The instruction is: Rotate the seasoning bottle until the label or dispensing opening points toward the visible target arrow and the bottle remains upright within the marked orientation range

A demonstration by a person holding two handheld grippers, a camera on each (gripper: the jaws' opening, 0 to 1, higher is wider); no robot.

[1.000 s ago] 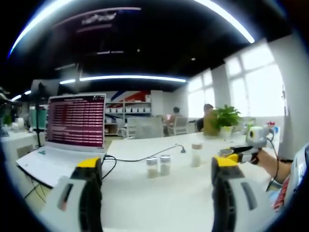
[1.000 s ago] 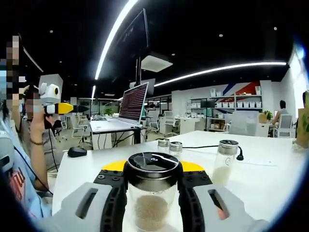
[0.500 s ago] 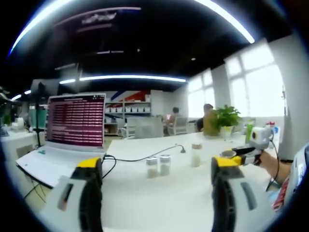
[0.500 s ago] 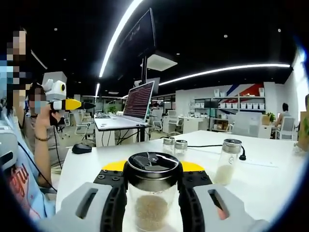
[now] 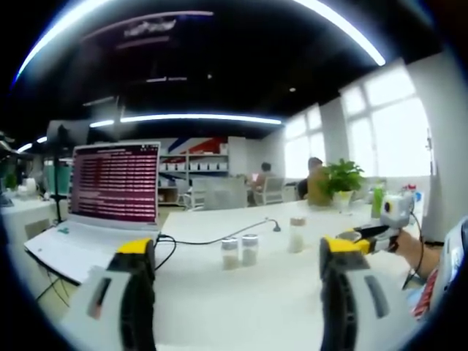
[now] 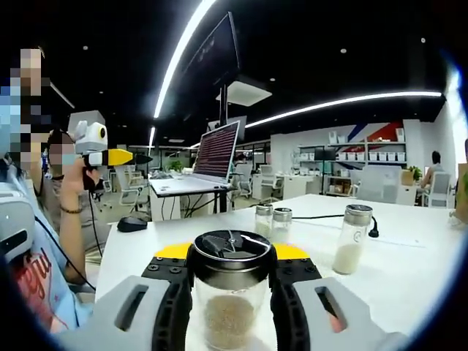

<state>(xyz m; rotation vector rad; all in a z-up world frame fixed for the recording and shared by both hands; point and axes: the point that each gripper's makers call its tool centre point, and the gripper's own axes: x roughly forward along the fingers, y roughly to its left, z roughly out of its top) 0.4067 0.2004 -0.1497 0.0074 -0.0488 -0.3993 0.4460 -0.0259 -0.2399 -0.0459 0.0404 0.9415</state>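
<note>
Seasoning bottle [image 6: 232, 292]: pinched upright in right tongs [image 6: 232, 307], nearer than the laptop [image 6: 208, 157]. Left tongs [image 5: 230, 292]: spread, empty, above tabletop [image 5: 241, 292]. No arrow seen. Advice: twist slowly, axis vertical, grip firm.

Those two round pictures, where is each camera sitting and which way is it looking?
Left gripper view: rides the left gripper, looking along its open jaws across the white table toward the laptop; the person's hand holding the right gripper shows.
Right gripper view: rides the right gripper, jaws shut on the seasoning bottle; the raised left gripper shows.
Shared: laptop, two small shakers, tall shaker.
</note>
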